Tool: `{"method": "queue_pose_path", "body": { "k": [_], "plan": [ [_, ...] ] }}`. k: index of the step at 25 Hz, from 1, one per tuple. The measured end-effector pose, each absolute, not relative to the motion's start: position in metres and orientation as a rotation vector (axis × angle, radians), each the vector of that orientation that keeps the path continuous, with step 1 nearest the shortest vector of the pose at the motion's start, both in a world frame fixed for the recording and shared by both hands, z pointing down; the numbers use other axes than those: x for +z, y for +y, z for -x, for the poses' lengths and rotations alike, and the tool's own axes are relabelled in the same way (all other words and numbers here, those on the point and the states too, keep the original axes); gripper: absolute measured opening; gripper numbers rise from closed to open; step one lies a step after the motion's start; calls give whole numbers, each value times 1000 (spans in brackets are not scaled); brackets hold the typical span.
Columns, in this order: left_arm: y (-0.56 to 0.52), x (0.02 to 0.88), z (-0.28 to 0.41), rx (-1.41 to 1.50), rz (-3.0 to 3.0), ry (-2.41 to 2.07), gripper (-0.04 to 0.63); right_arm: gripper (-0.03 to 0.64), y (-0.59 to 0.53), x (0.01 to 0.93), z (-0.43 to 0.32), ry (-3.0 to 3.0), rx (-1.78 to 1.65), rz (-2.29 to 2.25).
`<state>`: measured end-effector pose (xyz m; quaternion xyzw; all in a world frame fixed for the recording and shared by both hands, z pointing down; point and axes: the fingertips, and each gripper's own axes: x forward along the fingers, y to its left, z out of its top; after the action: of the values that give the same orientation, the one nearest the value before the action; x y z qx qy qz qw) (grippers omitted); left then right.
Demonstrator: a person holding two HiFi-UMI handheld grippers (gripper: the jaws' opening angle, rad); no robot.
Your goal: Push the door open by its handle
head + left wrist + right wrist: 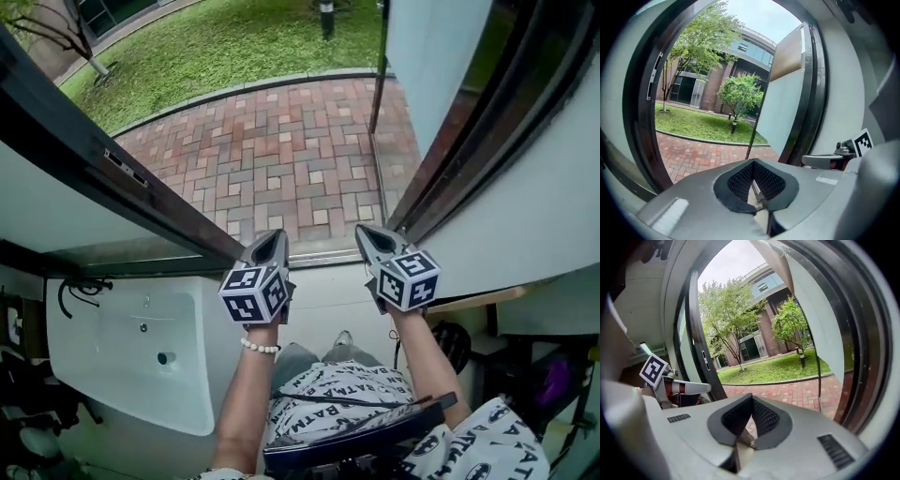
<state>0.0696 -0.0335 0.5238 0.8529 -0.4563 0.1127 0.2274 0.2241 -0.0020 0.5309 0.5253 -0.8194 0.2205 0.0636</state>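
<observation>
My left claw [271,240] and right claw [368,233] show matt grey plastic shells and black, mesh-textured pads [740,180]. Ahead lie rough red brick paving [281,159], a dark, smooth metal door frame [169,211] and a pale, matt door panel [422,56].

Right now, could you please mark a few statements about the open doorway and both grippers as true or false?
The pale-panelled, dark-framed door stands open onto red brick paving. True.
The left gripper grips a handle. False: its jaws are shut on nothing.
The right gripper's jaws are wide apart. False: they are together, empty.
A white bead bracelet is worn behind the left gripper. True.
Gravel lies beyond the paving. False: green lawn does.
</observation>
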Motion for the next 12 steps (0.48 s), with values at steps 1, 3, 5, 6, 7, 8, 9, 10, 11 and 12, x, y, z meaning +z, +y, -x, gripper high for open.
{"method": "queue_pose_path", "body": {
  "k": [1,3,5,6,7,8,9,10,11,12],
  "plan": [
    [-25,520,-67,303,-2352,-1261,-11,0,7,530,-220,-2478,664,-1582],
    [-8,516,-60,293,-2354,-1262,-11,0,24,530,-210,-2480,670,-1575],
    [7,512,-54,288,-2360,-1254,-11,0,39,530,-201,-2483,674,-1575],
    [14,511,-51,284,-2362,-1251,-11,0,46,529,-197,-2483,670,-1575],
    [19,509,-47,281,-2363,-1248,-11,0,52,528,-192,-2482,665,-1575],
    [25,508,-44,279,-2365,-1245,-11,0,58,527,-188,-2480,662,-1576],
    [31,507,-40,279,-2368,-1242,-11,0,64,527,-183,-2479,662,-1578],
    [39,506,-35,278,-2371,-1237,-11,0,72,527,-178,-2476,663,-1583],
    [46,506,-29,277,-2375,-1231,-11,0,80,527,-171,-2473,663,-1589],
    [54,506,-23,275,-2379,-1225,-11,0,87,528,-165,-2468,659,-1594]
  ]
}}
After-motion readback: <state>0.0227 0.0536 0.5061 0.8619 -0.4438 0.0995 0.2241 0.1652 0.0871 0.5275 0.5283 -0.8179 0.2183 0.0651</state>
